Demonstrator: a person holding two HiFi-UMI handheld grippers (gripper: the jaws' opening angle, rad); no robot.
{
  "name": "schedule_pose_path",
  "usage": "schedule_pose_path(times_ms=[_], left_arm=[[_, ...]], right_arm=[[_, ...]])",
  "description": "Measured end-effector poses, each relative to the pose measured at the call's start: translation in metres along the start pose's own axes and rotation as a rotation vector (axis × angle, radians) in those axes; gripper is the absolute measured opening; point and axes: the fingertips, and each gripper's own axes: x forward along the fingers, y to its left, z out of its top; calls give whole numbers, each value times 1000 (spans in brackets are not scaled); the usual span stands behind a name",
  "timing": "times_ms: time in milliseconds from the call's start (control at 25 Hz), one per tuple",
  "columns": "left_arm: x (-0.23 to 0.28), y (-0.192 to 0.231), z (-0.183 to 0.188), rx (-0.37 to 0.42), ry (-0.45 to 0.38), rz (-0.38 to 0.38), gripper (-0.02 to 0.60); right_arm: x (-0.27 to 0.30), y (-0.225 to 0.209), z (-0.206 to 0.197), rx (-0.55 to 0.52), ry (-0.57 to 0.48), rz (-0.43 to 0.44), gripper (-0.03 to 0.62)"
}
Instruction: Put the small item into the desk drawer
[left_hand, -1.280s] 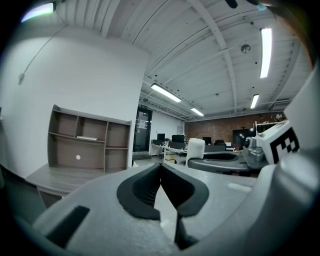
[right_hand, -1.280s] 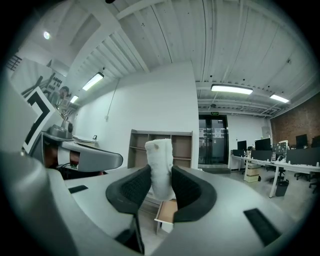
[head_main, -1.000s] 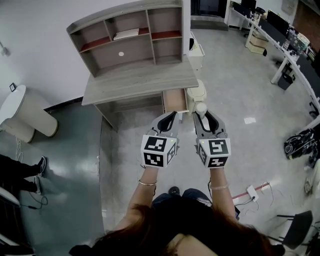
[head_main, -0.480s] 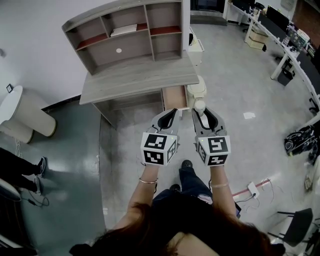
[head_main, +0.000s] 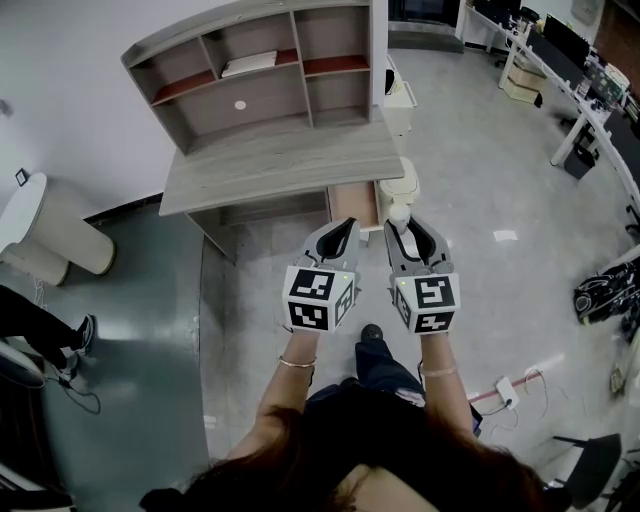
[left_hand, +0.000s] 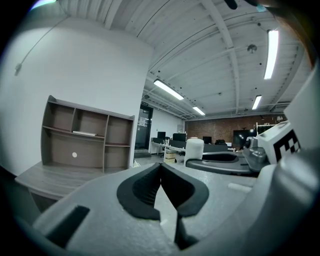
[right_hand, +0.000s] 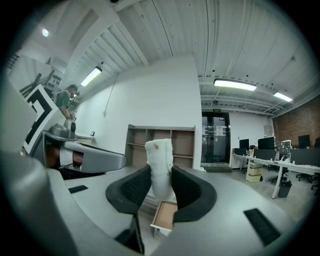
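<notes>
The small item is a white roll (head_main: 400, 222), standing upright between the jaws of my right gripper (head_main: 405, 232), which is shut on it. In the right gripper view the roll (right_hand: 159, 165) fills the gap between the black pads (right_hand: 131, 189). The open wooden drawer (right_hand: 165, 216) lies below and beyond it. In the head view the drawer (head_main: 352, 203) sticks out of the grey desk (head_main: 280, 160) just ahead of both grippers. My left gripper (head_main: 343, 228) is beside the right one, shut and empty, its pads (left_hand: 150, 184) meeting at the tips.
A shelf unit (head_main: 260, 70) sits on the desk with a flat white object (head_main: 250, 63) on one shelf. A white cabinet (head_main: 398, 180) stands right of the drawer. A round white bin (head_main: 50, 230) is at left, office desks (head_main: 590, 110) at right, a power strip (head_main: 505, 383) on the floor.
Both grippers have come a little closer to the open drawer as the person stepped forward. The roll stays held in the right gripper. The left gripper stays shut.
</notes>
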Motion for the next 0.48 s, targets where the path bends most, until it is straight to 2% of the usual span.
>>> schedule_pose_path(times_ms=[360,480], left_arm=[[51,12,2,5,15,15,15],[68,17,1,5,21,25,15]], right_arm=[[39,-33,-13,3,41,26,120],[54,-45,-13,2,21,30,120]])
